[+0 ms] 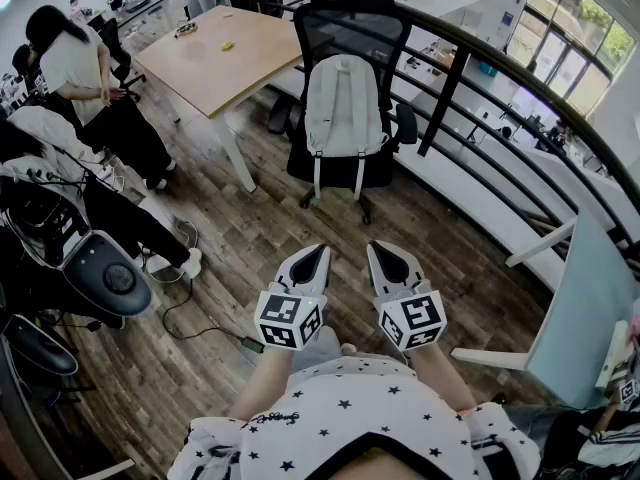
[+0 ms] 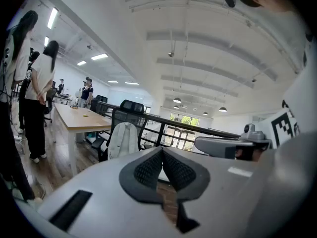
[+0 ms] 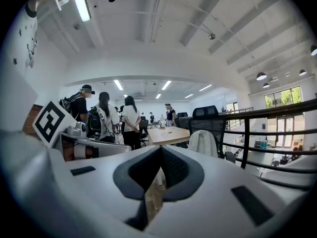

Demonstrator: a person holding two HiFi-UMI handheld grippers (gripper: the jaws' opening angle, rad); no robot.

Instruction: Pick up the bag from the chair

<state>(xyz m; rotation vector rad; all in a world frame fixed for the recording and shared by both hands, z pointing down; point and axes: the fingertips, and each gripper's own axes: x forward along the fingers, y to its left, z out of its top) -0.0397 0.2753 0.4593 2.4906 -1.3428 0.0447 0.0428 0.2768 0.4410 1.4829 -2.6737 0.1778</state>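
Bag (image 1: 343, 106): pale grey backpack, upright on the seat of the black mesh chair (image 1: 349, 30), leaning on the backrest, strap side out. Head view only: two straps hang down past the seat's front edge.

Chair stands between the corner of the wooden tabletop (image 1: 215, 56) and the curved black railing (image 1: 470, 60), on the plank floor (image 1: 260, 228).

Left gripper (image 1: 320, 251) and right gripper (image 1: 374, 249): side by side, low in front of the person's starred shirt (image 1: 340, 408), well apart from the bag, both pointing toward the chair.

Left gripper view: fingers (image 2: 148, 168) closed, tips together, nothing between them; the bag shows small above and left of them. The other gripper's marker cube appears at this view's right edge.

Right gripper view: fingers (image 3: 174, 166) likewise closed on nothing, with the bag up and to the right.

Gripper views only: ceiling lights and far windows. People (image 1: 75, 63) stand left of the tabletop.
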